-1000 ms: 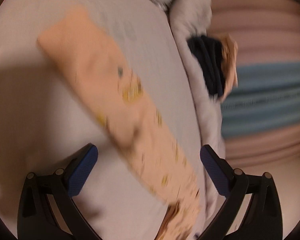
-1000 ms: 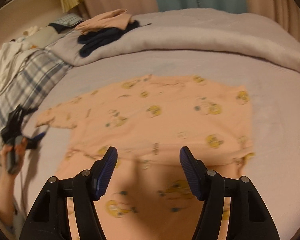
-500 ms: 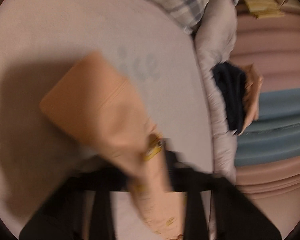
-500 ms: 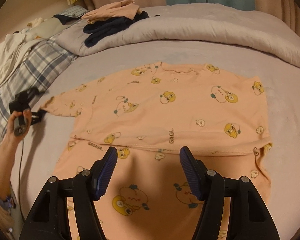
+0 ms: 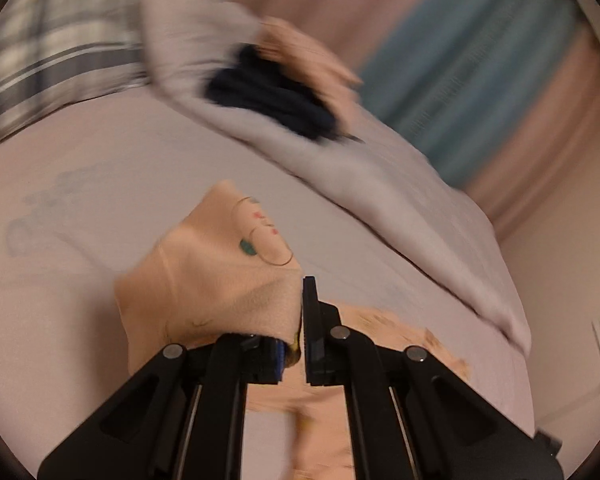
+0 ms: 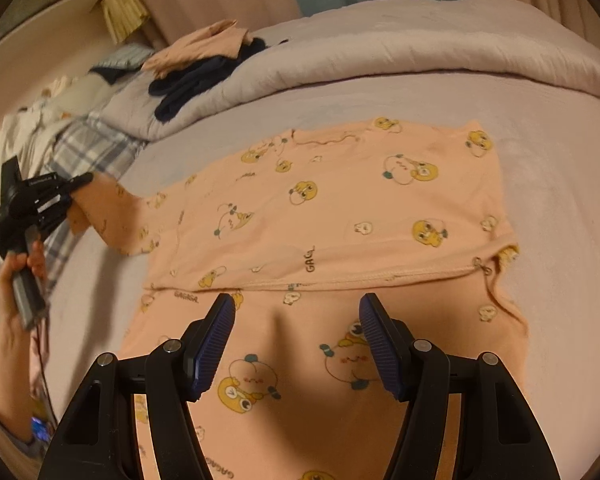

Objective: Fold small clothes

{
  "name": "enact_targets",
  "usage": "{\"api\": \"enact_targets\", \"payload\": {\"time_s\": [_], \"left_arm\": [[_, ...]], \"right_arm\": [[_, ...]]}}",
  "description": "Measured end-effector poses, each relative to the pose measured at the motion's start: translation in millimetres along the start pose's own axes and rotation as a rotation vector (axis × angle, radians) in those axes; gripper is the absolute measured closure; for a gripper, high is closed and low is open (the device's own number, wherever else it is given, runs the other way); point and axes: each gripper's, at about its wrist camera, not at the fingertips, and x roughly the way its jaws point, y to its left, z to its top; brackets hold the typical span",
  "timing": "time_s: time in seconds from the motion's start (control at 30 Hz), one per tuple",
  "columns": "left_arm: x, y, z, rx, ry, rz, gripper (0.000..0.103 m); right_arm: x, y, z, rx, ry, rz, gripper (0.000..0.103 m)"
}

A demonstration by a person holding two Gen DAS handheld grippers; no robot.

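Observation:
A peach shirt (image 6: 340,216) printed with yellow cartoon figures lies spread on the bed, its hem folded up across the middle. My left gripper (image 5: 300,320) is shut on the cuff of the shirt's left sleeve (image 5: 216,276), lifted off the sheet. The right wrist view shows that left gripper (image 6: 82,182) at the far left, held by a hand (image 6: 22,268), with the sleeve (image 6: 112,208) stretched up toward it. My right gripper (image 6: 298,344) hangs open over the shirt's lower part, nothing between its blue pads.
A grey duvet (image 6: 400,52) is rolled along the far side of the bed, with dark garments (image 6: 198,80) and a peach garment (image 6: 202,46) piled on it. Plaid bedding (image 6: 88,152) lies at the left. Curtains (image 5: 480,64) hang behind. Bare sheet (image 6: 572,208) lies right of the shirt.
My left gripper went from open above the sleeve to shut on its cuff, then rose and rolled, pulling the sleeve up. The right gripper barely moved and stayed open.

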Motion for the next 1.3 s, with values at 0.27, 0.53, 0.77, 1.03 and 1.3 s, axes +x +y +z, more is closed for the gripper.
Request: {"api": "enact_targets", "payload": {"time_s": [0.27,0.53,0.77,1.03,1.3], "left_arm": [[50.4,-131.1,-75.2,0.263,0.172,-0.122,0.099],[112.6,-203.1,-170.2,0.474,0.439,-0.147,0.027],[65.5,-174.8,-156.0,0.480,0.406,-0.254,0.014],[19.8,-85.6,-144.1,0.345,0.314,-0.099,0.014],[-9.2,-14.7,-147.9,0.195,0.319,0.017,0.014]], "right_arm": [[-23.1,-37.0,-5.9,0.111,-0.046,-0.009,0.038],[-31.6,-79.4,-19.7,0.313,-0.060,-0.015,0.038],[-34.2,-83.2,-19.5,0.363,-0.080,0.023,0.038],[-9.5,-17.8,6.1,0.070,-0.051,-0.018,0.038],[53.1,85.1,32.4,-0.399,0.025,-0.099,0.038]]}}
